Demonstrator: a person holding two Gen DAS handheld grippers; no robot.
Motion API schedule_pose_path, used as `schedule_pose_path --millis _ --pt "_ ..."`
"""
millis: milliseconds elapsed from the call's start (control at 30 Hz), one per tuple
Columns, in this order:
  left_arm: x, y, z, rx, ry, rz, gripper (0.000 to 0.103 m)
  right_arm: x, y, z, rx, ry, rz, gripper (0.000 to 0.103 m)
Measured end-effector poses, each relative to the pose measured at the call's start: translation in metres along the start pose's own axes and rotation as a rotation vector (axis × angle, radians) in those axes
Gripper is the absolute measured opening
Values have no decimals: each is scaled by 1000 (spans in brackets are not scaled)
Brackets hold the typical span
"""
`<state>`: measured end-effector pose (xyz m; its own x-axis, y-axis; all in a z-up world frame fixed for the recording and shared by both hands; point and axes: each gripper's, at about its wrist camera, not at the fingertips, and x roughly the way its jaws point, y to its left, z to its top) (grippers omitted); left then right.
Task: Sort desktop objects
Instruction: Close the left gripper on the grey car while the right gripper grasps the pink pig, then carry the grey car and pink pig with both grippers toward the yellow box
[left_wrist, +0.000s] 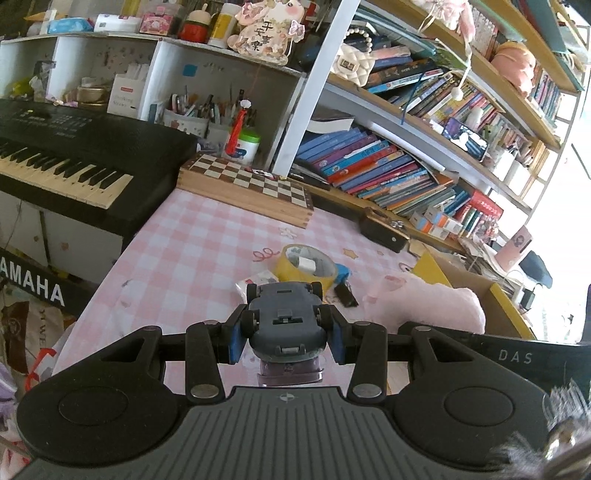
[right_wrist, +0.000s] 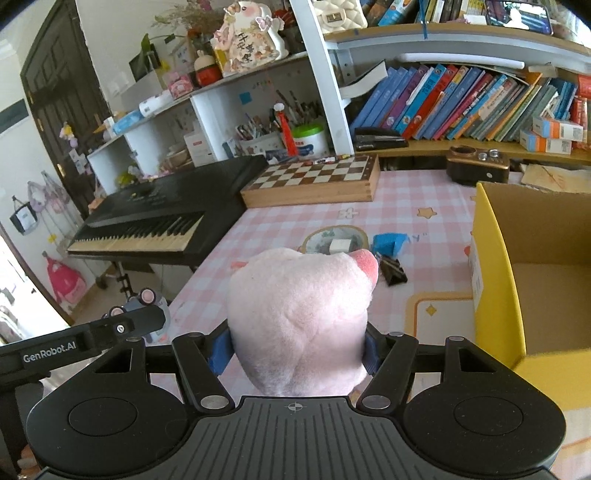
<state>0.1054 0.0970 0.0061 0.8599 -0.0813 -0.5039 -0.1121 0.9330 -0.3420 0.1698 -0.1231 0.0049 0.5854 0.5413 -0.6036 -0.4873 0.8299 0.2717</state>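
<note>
The left claw is clamped on a grey toy car, held upside down between its blue pads above the pink checked desk. The right claw grips a pink plush across its middle. Only the right view looks into the cardboard box just right of the plush; the tape roll lies on the desk ahead of the car.

Left wrist view: taken from behind the left gripper, angled down over the pink checked tablecloth.
Right wrist view: taken likewise, facing the chessboard.
Shared: chessboard, keyboard, tape roll.
</note>
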Motion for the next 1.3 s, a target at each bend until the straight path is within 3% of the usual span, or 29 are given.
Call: schedule_pose_path --millis 633,1300 --pt "-74 -3 -37 49 7 -77 40 -61 34 -55 6 -18 -30 66" --pt "-92 -22 -67 118 82 -191 40 -105 30 -104 117 -38 -126 66"
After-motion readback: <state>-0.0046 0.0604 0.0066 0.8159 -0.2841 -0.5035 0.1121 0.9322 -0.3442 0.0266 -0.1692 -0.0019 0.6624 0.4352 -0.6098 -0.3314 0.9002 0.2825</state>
